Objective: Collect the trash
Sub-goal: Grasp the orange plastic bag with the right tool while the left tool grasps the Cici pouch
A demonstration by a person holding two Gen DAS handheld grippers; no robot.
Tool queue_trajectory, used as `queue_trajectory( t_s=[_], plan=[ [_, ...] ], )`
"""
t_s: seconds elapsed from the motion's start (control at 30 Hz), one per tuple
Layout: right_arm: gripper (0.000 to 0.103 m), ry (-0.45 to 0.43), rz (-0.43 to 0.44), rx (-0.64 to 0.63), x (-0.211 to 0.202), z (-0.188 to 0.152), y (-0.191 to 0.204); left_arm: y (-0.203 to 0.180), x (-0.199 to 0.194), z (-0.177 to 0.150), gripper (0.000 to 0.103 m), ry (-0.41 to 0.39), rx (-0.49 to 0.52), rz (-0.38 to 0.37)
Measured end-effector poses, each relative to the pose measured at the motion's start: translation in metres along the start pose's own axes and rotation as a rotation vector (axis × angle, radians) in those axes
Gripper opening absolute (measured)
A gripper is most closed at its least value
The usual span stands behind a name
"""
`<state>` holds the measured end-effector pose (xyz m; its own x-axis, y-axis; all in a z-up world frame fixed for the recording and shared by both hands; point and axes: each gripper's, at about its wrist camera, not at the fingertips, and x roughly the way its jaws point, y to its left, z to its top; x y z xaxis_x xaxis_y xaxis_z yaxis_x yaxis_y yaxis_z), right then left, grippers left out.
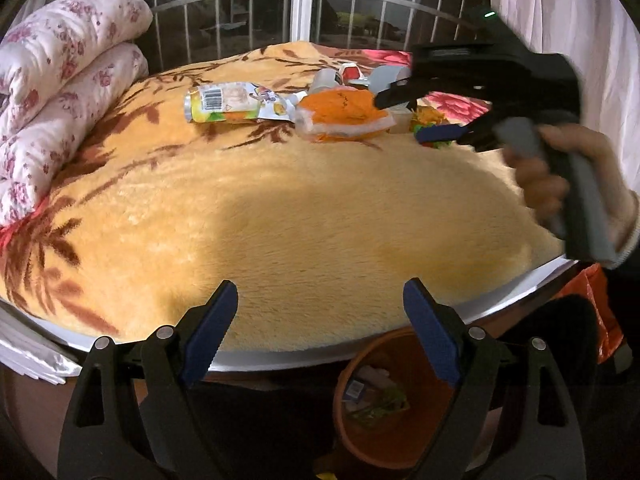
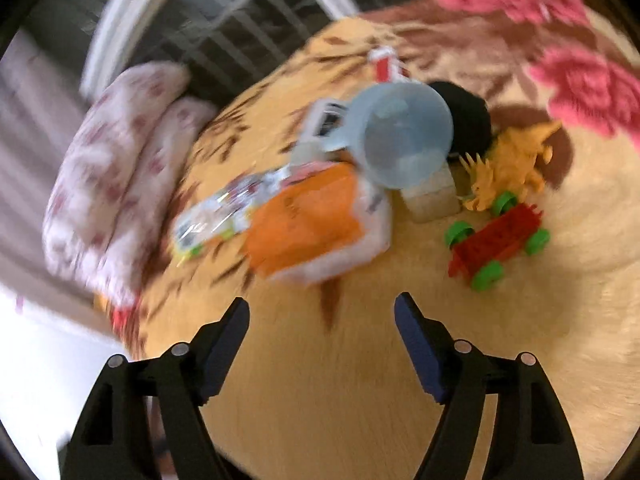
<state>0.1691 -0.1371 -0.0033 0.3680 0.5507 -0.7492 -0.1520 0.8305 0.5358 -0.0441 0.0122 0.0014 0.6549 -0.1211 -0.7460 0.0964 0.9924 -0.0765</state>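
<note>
On the fuzzy yellow leaf-patterned blanket point(image 1: 280, 200), a crumpled yellow-and-white printed wrapper point(image 1: 224, 102) lies beside an orange-and-clear plastic bag point(image 1: 344, 114). The left gripper point(image 1: 320, 320) gapes empty above a round orange bin point(image 1: 388, 404); the right gripper point(image 2: 322, 340) stands wide, empty.

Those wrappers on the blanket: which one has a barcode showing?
The flattened yellow and white pouch, lying leftmost in the pile. Its black-and-white barcode faces up near its left end. The orange packet beside it shows no barcode.
</note>
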Motion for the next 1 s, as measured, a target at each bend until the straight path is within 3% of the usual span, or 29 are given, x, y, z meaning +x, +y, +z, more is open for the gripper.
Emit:
queue_trajectory(
  t_s=[0.17,0.33,0.37,0.4,0.47,0.5,0.67,0.73,1.0],
  plan=[
    [0.081,-0.031,-0.001,0.157,0.029,0.015,-0.008,0.011,0.006,-0.002,0.083,-0.003,-0.025,-0.031],
    [0.081,-0.081,-0.003,0.167,0.048,0.03,0.013,0.021,0.011,-0.001,0.083,-0.006,-0.057,-0.058],
    [0.072,-0.077,-0.012,0.169,0.052,0.031,0.016,0.023,0.012,0.0,0.083,-0.004,-0.062,-0.057],
    [0.053,-0.066,-0.025,0.17,0.057,0.032,0.018,0.024,0.012,-0.001,0.083,-0.003,-0.065,-0.057],
    [0.044,-0.059,-0.034,0.166,0.059,0.027,0.019,0.027,0.011,-0.001,0.083,-0.004,-0.069,-0.05],
    [0.037,-0.075,-0.027,0.162,0.056,0.024,0.018,0.028,0.011,-0.001,0.083,-0.006,-0.071,-0.047],
    [0.03,-0.159,0.005,0.082,0.014,0.005,0.018,0.037,0.015,0.0,0.083,0.007,-0.083,-0.035],
    [0.029,-0.186,0.018,0.032,-0.007,-0.004,0.015,0.038,0.017,0.001,0.083,0.009,-0.079,-0.03],
    [0.029,-0.219,-0.064,-0.196,-0.073,-0.055,-0.002,0.029,0.027,0.013,0.083,0.02,0.01,0.046]
  ],
)
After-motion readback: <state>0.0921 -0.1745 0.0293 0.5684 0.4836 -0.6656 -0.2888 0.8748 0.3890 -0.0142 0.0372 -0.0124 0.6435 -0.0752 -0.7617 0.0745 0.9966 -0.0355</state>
